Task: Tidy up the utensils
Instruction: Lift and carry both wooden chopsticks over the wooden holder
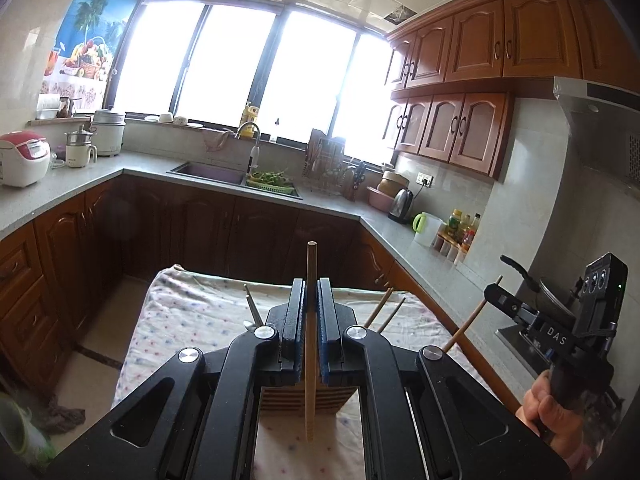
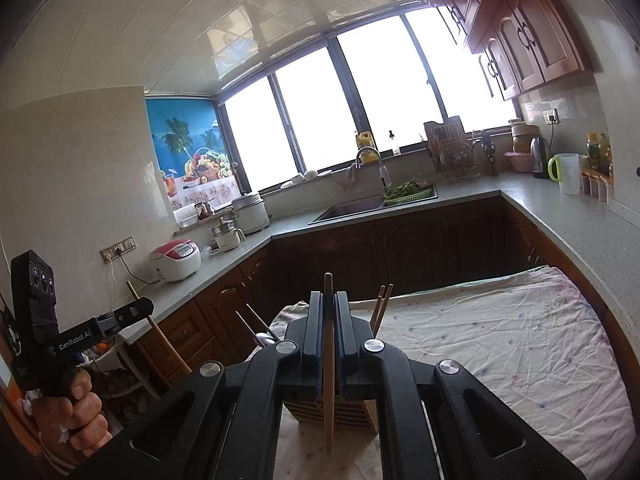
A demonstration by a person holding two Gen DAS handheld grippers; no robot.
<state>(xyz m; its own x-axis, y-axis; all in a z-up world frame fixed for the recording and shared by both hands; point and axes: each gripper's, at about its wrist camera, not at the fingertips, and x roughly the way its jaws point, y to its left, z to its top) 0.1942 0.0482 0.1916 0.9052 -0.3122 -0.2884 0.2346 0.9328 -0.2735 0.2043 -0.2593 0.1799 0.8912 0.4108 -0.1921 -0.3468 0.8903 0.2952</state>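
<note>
In the left wrist view my left gripper (image 1: 311, 286) is shut on a pale wooden chopstick (image 1: 309, 408) that stands upright between the blue pads. Under it, a slatted wooden utensil holder (image 1: 280, 400) stands on the cloth-covered table (image 1: 192, 320). More chopsticks (image 1: 378, 308) and a metal handle (image 1: 252, 304) rise from behind the gripper. My right gripper (image 2: 329, 296) is shut on a darker chopstick (image 2: 329, 420), upright above the same holder (image 2: 308, 410). Each gripper also shows in the other view, held by a hand: the right gripper (image 1: 490, 290) and the left gripper (image 2: 144, 306).
Grey counters with wooden cabinets wrap around the table. A sink (image 1: 208, 172) lies under the window, a rice cooker (image 1: 22, 158) stands on the left, and a kettle (image 1: 402, 206), jug and bottles on the right. The floral cloth (image 2: 500, 340) stretches bare to the right.
</note>
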